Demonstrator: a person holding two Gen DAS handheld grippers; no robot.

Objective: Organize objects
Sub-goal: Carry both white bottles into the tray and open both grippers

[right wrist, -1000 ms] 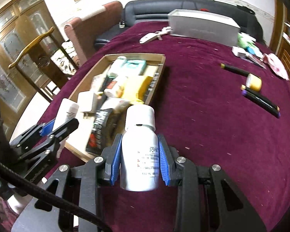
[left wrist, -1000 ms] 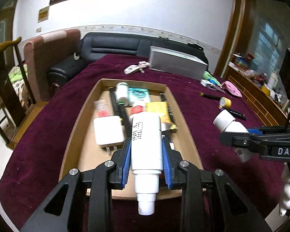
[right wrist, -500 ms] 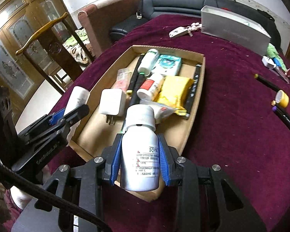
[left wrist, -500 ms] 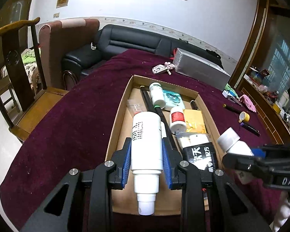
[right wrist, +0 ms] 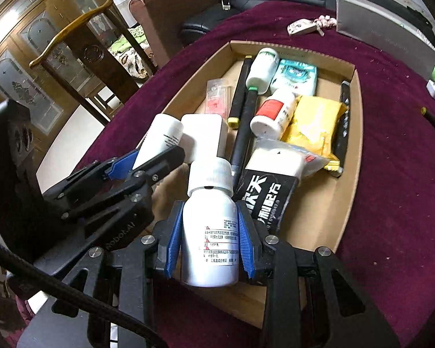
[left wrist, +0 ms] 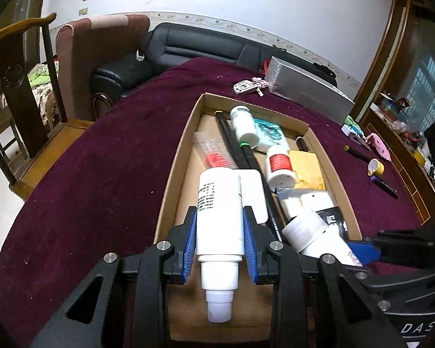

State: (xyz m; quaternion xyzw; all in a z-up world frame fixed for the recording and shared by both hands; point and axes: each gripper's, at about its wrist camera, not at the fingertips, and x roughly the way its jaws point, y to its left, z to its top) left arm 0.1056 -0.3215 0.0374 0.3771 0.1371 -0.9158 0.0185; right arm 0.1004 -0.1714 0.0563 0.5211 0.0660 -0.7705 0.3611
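Observation:
My left gripper (left wrist: 219, 217) is shut on a tall white tube bottle (left wrist: 219, 211), cap toward the camera, held over the near left part of the cardboard tray (left wrist: 177, 156). My right gripper (right wrist: 208, 208) is shut on a white pill bottle (right wrist: 210, 237) with a ribbed cap, held over the tray's near end (right wrist: 352, 174). The left gripper with its tube (right wrist: 162, 139) shows at the left of the right wrist view; the pill bottle (left wrist: 316, 236) shows at the right of the left wrist view.
The tray holds a white charger (right wrist: 206, 133), black markers (right wrist: 243, 136), two small white bottles (right wrist: 271, 114), a yellow packet (right wrist: 314, 124), a black pouch (right wrist: 264, 200) and a teal pack (right wrist: 297, 75). A silver box (left wrist: 304, 92), keys (left wrist: 246, 87) and pens (left wrist: 384, 184) lie on the maroon cloth.
Both grippers have moved left and forward over the tray's near end, still holding their bottles. They now sit close side by side.

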